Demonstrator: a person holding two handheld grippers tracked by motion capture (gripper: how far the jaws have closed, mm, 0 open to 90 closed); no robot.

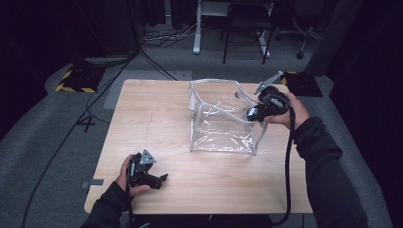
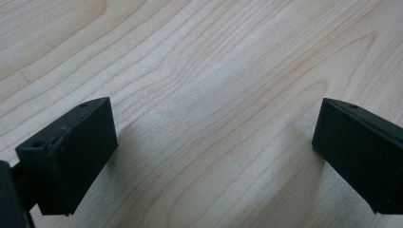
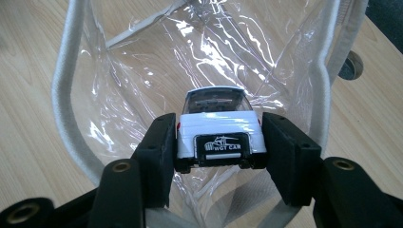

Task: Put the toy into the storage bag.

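A clear plastic bag [image 1: 221, 121] with white piping stands open on the wooden table [image 1: 157, 123]. My right gripper [image 1: 251, 114] hovers over the bag's right rim, shut on a small white toy car [image 3: 219, 128] whose rear plate faces the camera. Below the car lies the open mouth of the bag [image 3: 142, 76]. My left gripper [image 1: 160, 180] rests low near the table's front left edge. Its jaws stand wide apart over bare wood, with nothing between the fingers [image 2: 71, 152].
A round cable hole [image 3: 350, 66] sits in the table just beyond the bag. Past the table are a grey carpet floor with cables [image 1: 95, 95], desk legs [image 1: 197, 28] and a chair [image 1: 304, 28].
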